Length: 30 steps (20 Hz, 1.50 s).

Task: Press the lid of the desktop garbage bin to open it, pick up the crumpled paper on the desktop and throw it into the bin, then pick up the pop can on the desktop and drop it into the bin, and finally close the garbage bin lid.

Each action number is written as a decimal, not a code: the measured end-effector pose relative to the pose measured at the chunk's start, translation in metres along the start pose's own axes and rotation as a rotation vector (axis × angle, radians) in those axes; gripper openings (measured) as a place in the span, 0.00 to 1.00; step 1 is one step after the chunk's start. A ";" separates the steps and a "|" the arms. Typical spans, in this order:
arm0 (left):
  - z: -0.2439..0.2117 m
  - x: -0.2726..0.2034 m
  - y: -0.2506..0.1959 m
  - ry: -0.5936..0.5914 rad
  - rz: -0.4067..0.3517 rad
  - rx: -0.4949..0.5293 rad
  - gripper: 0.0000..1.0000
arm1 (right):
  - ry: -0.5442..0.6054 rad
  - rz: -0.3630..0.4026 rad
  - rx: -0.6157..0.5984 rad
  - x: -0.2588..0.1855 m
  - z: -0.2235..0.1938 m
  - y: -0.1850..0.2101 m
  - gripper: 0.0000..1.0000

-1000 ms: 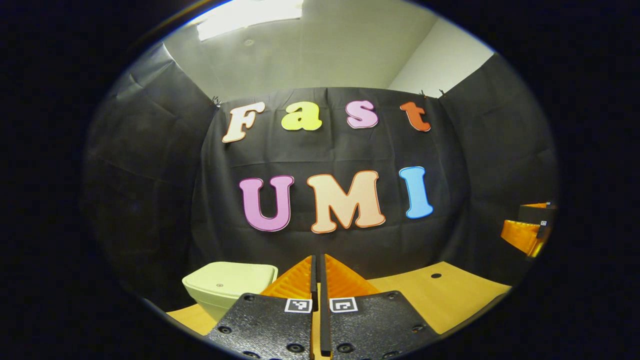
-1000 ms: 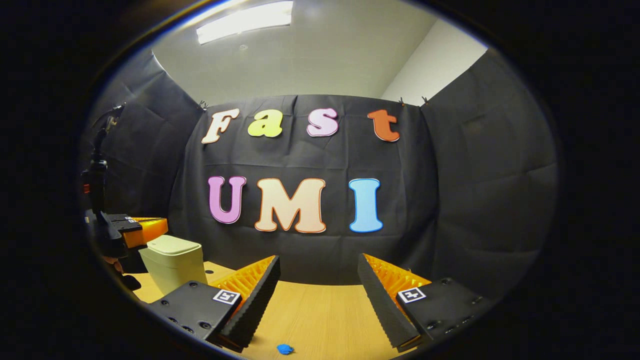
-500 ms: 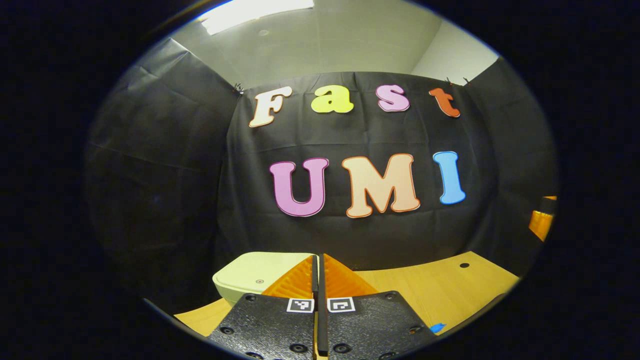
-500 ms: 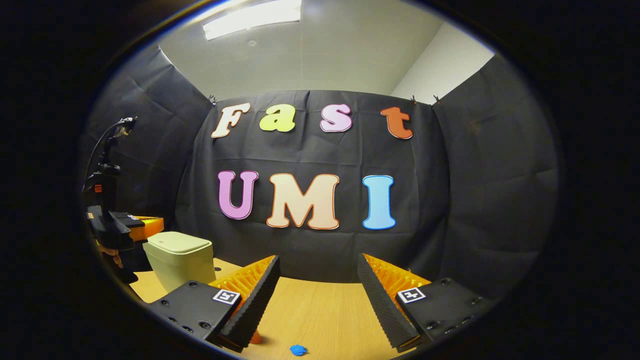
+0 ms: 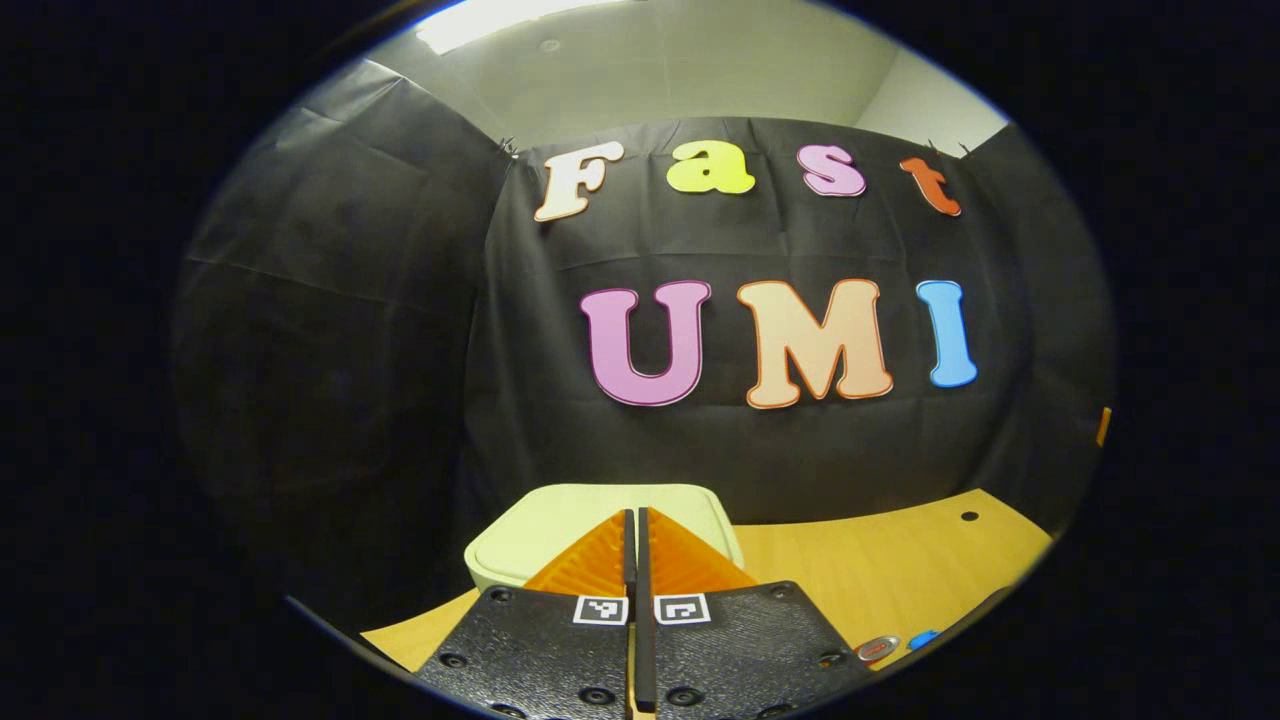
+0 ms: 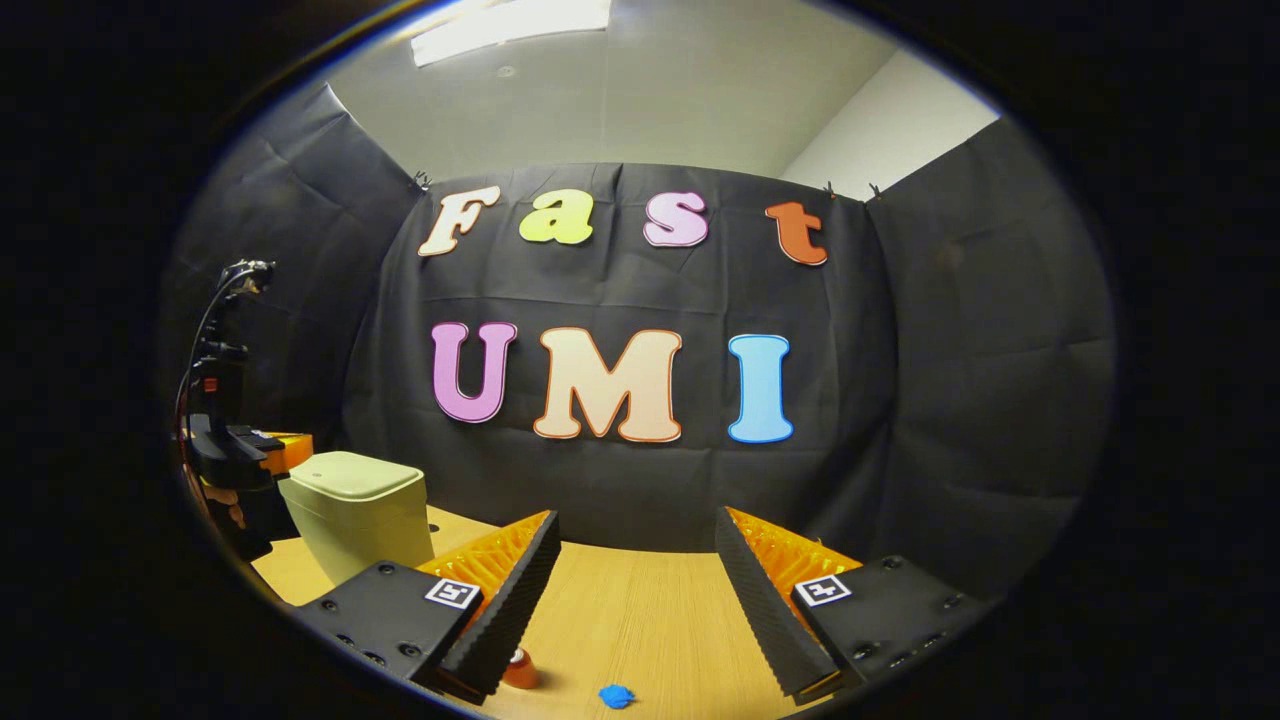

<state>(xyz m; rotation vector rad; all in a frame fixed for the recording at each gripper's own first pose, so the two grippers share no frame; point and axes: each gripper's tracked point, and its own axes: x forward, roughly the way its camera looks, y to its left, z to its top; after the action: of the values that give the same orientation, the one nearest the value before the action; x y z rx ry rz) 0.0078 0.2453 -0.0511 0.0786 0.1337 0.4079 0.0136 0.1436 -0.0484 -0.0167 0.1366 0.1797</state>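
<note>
We are looking at a staged recording booth set up inside an ordinary room, not a lived-in home. Black cloth (image 6: pixel 620 480) is hung as walls on three sides, clipped along its top edge, and above it we see a plain white ceiling (image 6: pixel 640 100) with a long light panel (image 6: pixel 510 18) (the bare painted wall (image 6: pixel 880 130) of the room shows past the cloth at the upper right). A light wooden table (image 6: pixel 640 620) stands against the cloth, and a dark stand with cables (image 6: pixel 215 340) rises at the left edge in the right gripper view.
</note>
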 end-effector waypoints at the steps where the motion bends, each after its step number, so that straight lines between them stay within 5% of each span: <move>1: -0.004 0.004 0.007 0.006 0.013 0.003 0.00 | 0.008 -0.002 -0.005 0.000 -0.003 0.003 0.98; 14: -0.054 0.021 0.029 0.120 0.027 0.045 0.00 | 0.056 -0.005 -0.049 0.004 -0.011 0.011 1.00; 21: 0.004 0.002 0.023 -0.058 0.035 0.016 0.00 | 0.041 0.006 -0.046 0.008 -0.008 -0.018 0.97; 30: 0.055 -0.055 -0.055 -0.151 -0.090 -0.024 0.00 | 0.089 0.079 -0.021 0.015 -0.034 -0.045 0.98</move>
<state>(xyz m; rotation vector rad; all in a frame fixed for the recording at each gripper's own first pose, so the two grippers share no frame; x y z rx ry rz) -0.0128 0.1698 0.0034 0.0790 -0.0166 0.3123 0.0317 0.1009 -0.0844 -0.0405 0.2244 0.2597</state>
